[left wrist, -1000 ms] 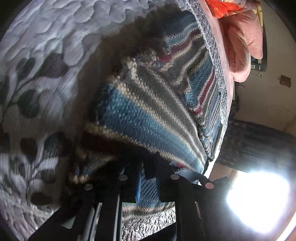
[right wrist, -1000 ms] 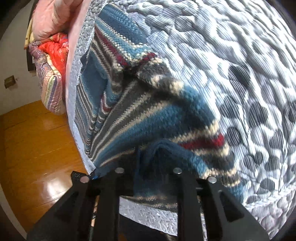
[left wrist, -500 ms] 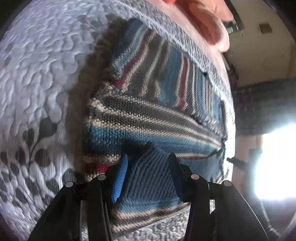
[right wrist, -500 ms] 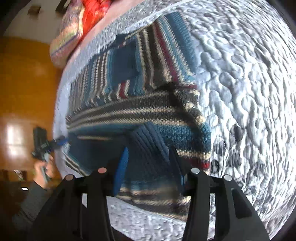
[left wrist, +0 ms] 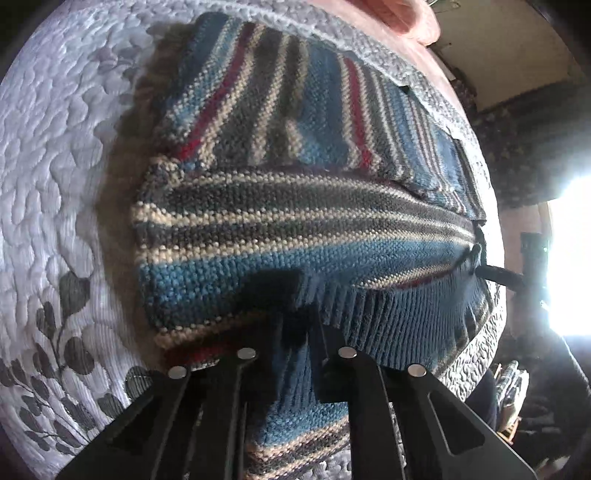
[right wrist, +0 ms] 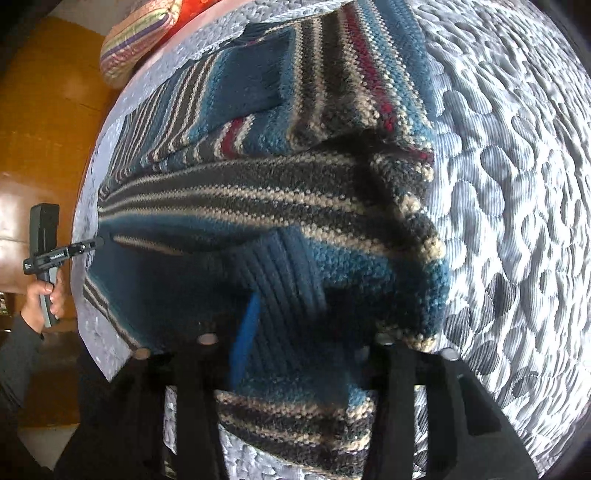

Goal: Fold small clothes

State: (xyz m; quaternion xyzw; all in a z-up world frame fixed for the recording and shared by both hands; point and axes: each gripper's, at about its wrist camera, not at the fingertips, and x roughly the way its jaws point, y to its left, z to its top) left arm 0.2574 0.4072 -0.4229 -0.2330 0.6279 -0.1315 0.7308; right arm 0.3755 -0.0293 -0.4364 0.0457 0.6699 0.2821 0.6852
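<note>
A striped knit sweater (left wrist: pixel 295 221) in blue, grey, cream and red lies on the quilted bedspread, its lower part folded up over its body. My left gripper (left wrist: pixel 299 314) is shut on the ribbed blue hem (left wrist: pixel 399 317) at the fold's near edge. In the right wrist view the sweater (right wrist: pixel 258 206) fills the middle. My right gripper (right wrist: pixel 295 325) stands open, and the ribbed hem lies loose between its fingers beside the blue pad (right wrist: pixel 243 332). The left gripper (right wrist: pixel 85 245) also shows at the sweater's far corner, held by a hand (right wrist: pixel 44 299).
The white quilt with a grey leaf print (left wrist: pixel 55 184) spreads out around the sweater (right wrist: pixel 517 184). A pink pillow (left wrist: pixel 406 14) and a striped cushion (right wrist: pixel 136 40) lie at the bed's head. Past the bed edge are wooden floor (right wrist: pixel 44 110) and a bright window (left wrist: pixel 569 258).
Both grippers carried the hem up over the sweater and spread their fingers half a second ago. The left has since shut on the hem again; the right stays open.
</note>
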